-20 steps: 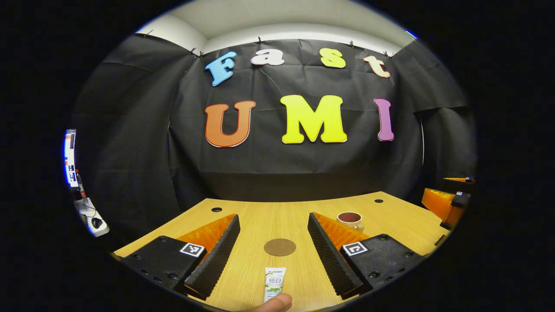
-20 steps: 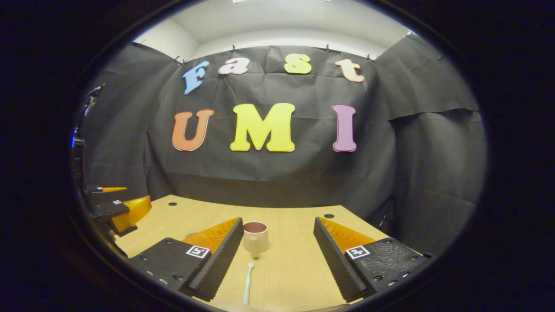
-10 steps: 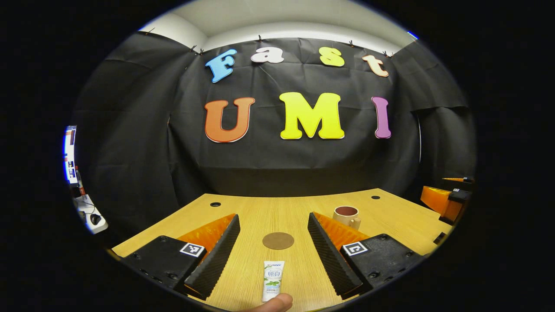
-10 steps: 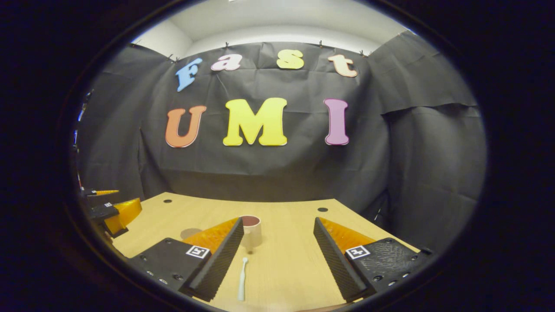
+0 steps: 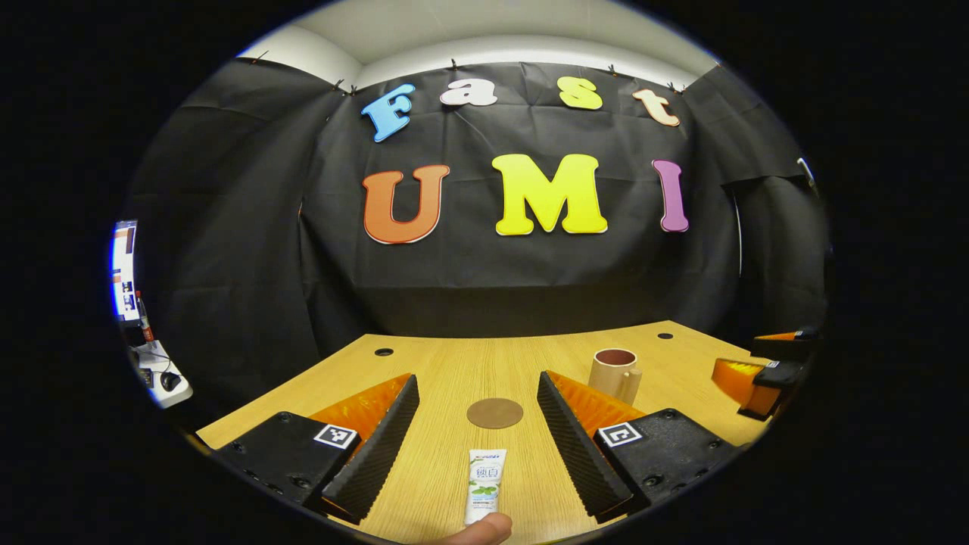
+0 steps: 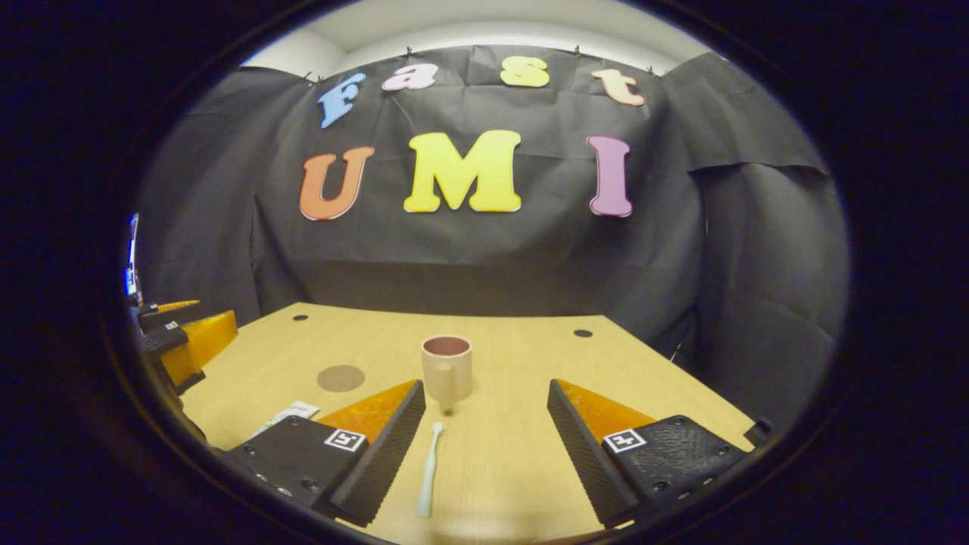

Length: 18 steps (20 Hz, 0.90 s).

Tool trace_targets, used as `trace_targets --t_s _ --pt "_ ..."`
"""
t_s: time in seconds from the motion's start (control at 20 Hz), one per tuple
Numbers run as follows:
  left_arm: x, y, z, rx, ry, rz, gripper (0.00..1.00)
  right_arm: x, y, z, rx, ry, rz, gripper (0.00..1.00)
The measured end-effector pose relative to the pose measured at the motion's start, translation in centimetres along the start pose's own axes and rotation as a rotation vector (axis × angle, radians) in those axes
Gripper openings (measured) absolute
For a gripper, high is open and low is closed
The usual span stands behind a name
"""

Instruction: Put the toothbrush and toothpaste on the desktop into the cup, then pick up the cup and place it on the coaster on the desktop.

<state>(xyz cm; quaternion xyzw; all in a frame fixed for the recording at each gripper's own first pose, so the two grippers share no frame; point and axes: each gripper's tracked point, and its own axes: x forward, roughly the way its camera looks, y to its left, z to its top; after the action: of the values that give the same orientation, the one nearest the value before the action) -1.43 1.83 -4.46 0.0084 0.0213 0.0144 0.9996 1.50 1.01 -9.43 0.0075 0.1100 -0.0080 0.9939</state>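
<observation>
Beige cup (image 6: 447, 369), dark-red inside

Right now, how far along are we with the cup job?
Nothing is done yet. The toothpaste lies flat between the open left gripper fingers; the toothbrush lies flat between the open right gripper fingers. The cup stands off the bare coaster. Both pickups, both insertions and the cup move remain.

beige cup (image 6: 447, 369), brown coaster (image 5: 494, 413), pale toothbrush (image 6: 428, 471), white/green toothpaste (image 5: 484, 485)
</observation>
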Motion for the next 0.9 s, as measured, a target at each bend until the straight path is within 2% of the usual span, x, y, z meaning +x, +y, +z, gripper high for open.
trace_targets --t_s 0.3,0.6,0.7,0.75,0.9 --pt "0.9 0.2 -2.3 0.007 0.052 -0.002 0.99 4.0 2.6 -6.7 -0.006 0.201 0.043 0.94" --pt "1.5 1.1 -3.4 -0.003 0.081 0.003 1.00 5.8 4.5 -10.4 0.008 0.356 0.064 0.73" --pt "1.7 1.3 -4.5 -0.010 0.112 0.000 1.00 6.6 4.8 -10.7 0.019 0.380 0.064 0.48" --pt "1.7 1.2 -5.0 -0.017 0.131 -0.003 0.99 6.8 4.9 -10.9 0.022 0.389 0.065 0.51" --pt "1.7 1.3 -6.8 -0.070 0.203 -0.012 0.99 7.1 5.3 -11.5 0.025 0.423 0.069 0.41"
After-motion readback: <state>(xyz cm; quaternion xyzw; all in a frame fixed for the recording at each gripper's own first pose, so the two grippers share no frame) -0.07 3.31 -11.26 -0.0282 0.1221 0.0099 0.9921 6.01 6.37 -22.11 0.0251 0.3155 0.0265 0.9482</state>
